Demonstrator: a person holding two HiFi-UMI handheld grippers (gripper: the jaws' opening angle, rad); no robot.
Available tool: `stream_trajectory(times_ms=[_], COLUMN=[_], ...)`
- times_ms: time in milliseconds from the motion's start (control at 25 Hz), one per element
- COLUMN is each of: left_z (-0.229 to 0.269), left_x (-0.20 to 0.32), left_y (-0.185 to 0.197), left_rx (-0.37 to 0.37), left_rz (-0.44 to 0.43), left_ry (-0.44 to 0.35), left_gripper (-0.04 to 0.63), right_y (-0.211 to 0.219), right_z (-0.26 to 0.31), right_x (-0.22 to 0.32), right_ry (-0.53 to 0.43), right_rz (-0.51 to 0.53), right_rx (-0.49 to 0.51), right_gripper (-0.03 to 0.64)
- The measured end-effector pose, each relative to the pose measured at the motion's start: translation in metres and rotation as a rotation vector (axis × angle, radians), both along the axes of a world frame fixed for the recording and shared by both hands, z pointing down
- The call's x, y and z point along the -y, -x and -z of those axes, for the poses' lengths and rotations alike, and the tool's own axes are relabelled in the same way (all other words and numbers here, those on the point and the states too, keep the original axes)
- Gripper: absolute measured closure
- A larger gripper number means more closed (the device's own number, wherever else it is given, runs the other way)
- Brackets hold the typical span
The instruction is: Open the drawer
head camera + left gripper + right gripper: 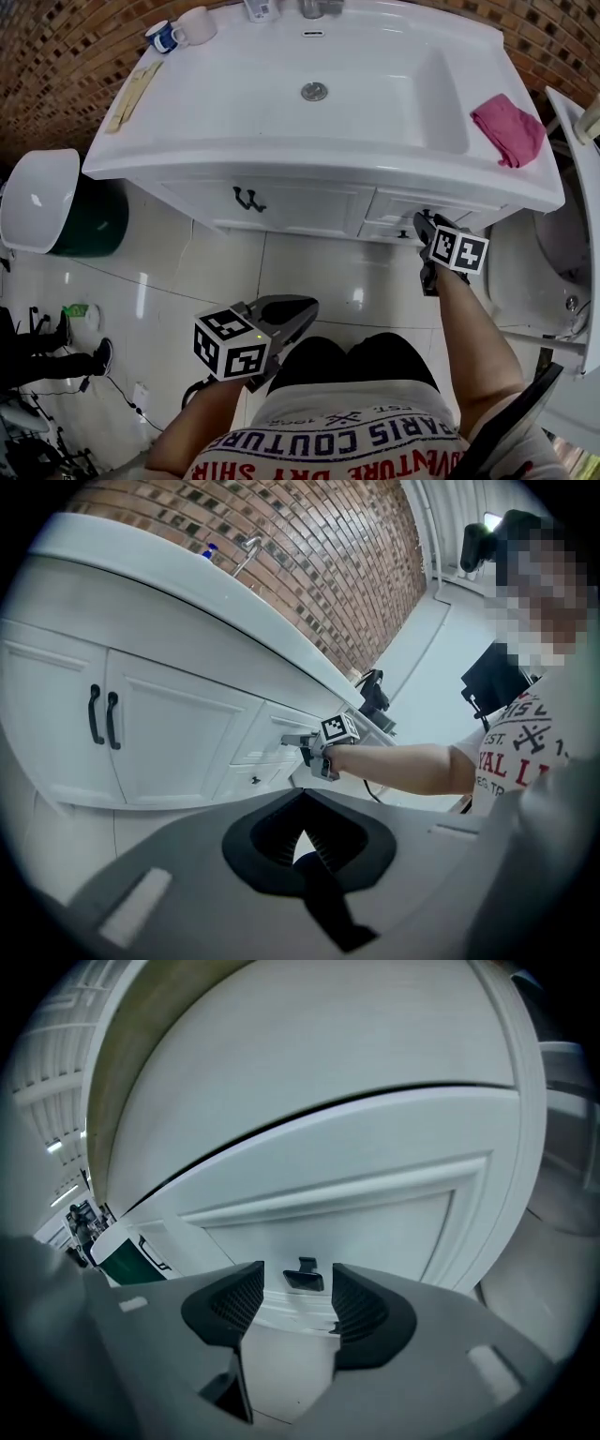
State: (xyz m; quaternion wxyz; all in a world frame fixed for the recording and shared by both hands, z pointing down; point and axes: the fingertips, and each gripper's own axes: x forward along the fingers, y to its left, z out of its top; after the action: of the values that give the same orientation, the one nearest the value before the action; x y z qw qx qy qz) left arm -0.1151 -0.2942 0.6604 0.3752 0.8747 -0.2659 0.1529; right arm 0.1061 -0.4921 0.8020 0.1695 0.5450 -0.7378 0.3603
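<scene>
Right gripper (425,225) at the closed white panelled drawer (356,1208), jaws spread

The drawer sits at the right of the white sink cabinet (281,202); its small black handle (303,1279) shows in the gap between the jaws, untouched; left gripper (302,799) is well back, jaws pressed together, empty.

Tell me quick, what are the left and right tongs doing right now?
Left tongs: closed, empty.
Right tongs: open, aimed at drawer handle, not gripping.

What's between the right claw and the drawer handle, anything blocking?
Nothing visible. The right claw has its jaws apart, and the drawer handle sits straight ahead in the gap, not yet gripped. Only the bare drawer front lies behind it.
</scene>
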Motion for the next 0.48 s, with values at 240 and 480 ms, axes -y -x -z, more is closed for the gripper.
stream_trajectory(times_ms=[240,480], left_z=[0.004,0.011], left_x=[-0.001,0.003], left_y=[0.005,0.013], left_rx=[0.018,0.025], left_rz=[-0.009,0.007], left_ry=[0.01,0.018], left_gripper=[0.615,0.615], right_y=[-0.004,-0.005], right_z=[-0.006,-0.006], right_x=[0.004,0.004], right_ry=[0.031,0.034], right_rz=[-0.03,-0.025], right_rx=[0.018,-0.001], right_gripper=[0.48,0.483])
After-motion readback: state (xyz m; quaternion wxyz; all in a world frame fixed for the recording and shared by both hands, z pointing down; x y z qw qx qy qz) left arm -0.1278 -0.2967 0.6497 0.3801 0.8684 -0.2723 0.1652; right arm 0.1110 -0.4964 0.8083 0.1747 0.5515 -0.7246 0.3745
